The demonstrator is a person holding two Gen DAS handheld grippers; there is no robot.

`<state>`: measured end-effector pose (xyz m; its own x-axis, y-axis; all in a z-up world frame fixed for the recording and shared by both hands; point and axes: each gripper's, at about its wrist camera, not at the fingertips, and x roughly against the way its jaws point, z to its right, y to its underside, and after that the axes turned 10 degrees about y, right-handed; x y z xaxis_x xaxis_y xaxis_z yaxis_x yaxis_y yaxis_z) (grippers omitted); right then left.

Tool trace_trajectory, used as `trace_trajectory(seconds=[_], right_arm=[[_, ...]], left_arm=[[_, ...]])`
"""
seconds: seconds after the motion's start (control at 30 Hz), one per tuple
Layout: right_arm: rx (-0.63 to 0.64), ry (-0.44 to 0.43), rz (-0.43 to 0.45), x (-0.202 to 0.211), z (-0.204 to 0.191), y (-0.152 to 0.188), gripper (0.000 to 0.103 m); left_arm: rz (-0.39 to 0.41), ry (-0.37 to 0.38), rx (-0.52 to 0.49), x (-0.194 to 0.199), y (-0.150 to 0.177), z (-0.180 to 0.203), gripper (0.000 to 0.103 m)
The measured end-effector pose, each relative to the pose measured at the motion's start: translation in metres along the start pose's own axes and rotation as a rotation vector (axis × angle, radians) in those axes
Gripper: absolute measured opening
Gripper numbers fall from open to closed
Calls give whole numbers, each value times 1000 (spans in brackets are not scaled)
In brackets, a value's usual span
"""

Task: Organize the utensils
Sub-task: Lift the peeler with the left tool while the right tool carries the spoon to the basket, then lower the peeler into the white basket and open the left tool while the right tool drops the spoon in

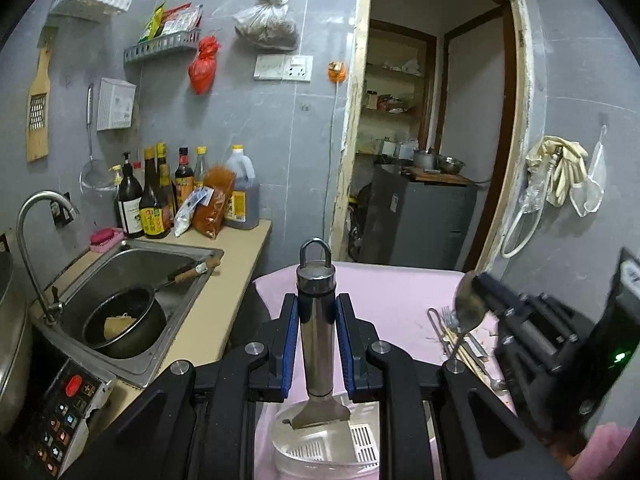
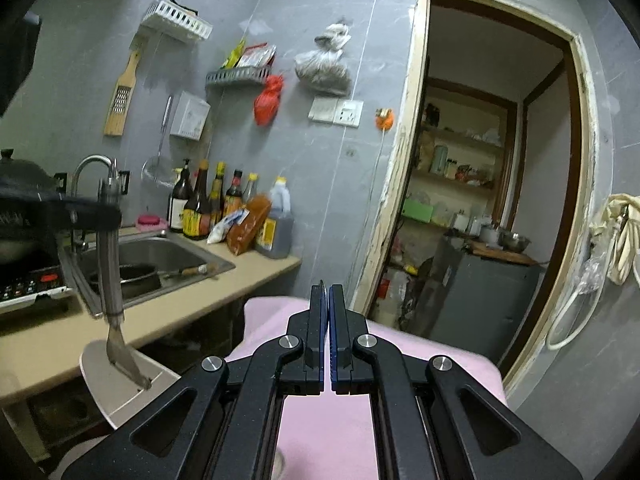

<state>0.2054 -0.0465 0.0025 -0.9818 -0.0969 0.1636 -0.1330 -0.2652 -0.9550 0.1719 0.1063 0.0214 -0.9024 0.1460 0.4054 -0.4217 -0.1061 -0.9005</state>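
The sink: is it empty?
No. A dark pot sits in the sink, its wooden-tipped handle resting on the rim.

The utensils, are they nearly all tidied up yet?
Not yet. Nothing shows as put away so far. In hand: the left gripper holds a steel spatula above the white utensil holder, and the right gripper holds a spoon. Left: a fork, chopsticks and other cutlery on the pink cloth.

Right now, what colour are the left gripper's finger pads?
Blue pads, clearest in the left wrist view.
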Motion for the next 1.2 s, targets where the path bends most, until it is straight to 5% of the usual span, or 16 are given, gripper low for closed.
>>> trace_trajectory(seconds=[0.57, 0.87, 0.93, 1.03, 1.2], right_arm=[[-6, -7, -56, -12, -3, 16, 2], [-64, -76, -161, -23, -1, 34, 2], [-90, -92, -188, -23, 3, 38, 6], [-140, -120, -217, -22, 13, 43, 32], [-226, -140, -239, -12, 40, 45, 39]], left_arm=[[-38, -21, -1, -18, 19, -1, 18], [-206, -15, 17, -45, 46, -5, 18], [-241, -4, 47, -48, 50, -8, 18], [-260, 22, 95, -50, 55, -12, 21], [-231, 35, 139, -44, 53, -9, 47]])
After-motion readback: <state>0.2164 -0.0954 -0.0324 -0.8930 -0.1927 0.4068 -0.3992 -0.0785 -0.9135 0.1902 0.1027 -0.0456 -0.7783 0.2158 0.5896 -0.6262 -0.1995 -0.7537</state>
